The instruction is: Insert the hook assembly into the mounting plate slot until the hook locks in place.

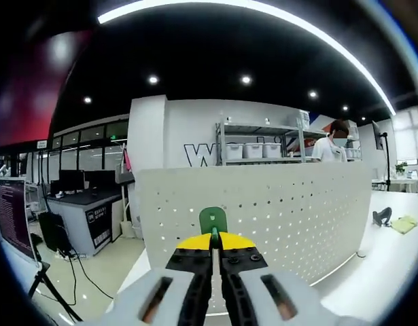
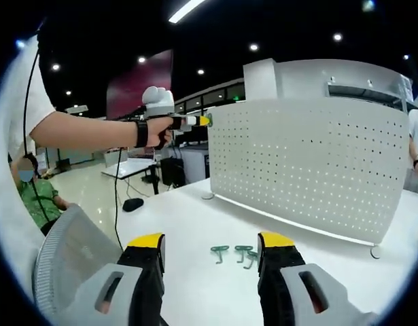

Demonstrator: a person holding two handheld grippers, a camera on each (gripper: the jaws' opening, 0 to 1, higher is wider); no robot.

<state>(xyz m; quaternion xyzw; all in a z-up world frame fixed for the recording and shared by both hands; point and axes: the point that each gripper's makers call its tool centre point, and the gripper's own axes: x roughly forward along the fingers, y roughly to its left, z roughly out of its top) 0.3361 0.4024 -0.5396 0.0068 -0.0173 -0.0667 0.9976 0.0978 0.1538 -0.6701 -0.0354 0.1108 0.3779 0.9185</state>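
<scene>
While the white pegboard (image 2: pixel 310 166), a tall curved panel dotted with small holes, stands upright on the white table (image 2: pixel 195 224), the left gripper (image 1: pixel 215 239) is clamped on 1 green hook (image 1: pixel 213 219) against its face, and the right gripper (image 2: pixel 210 246) hovers wide open over 3 green hooks (image 2: pixel 236 253).

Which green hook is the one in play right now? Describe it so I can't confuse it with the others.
Find the white perforated panel standing on the table. At its upper left edge, the left gripper pinches a green hook. Unlike the spare hooks lying flat on the table, it's held aloft.
</scene>
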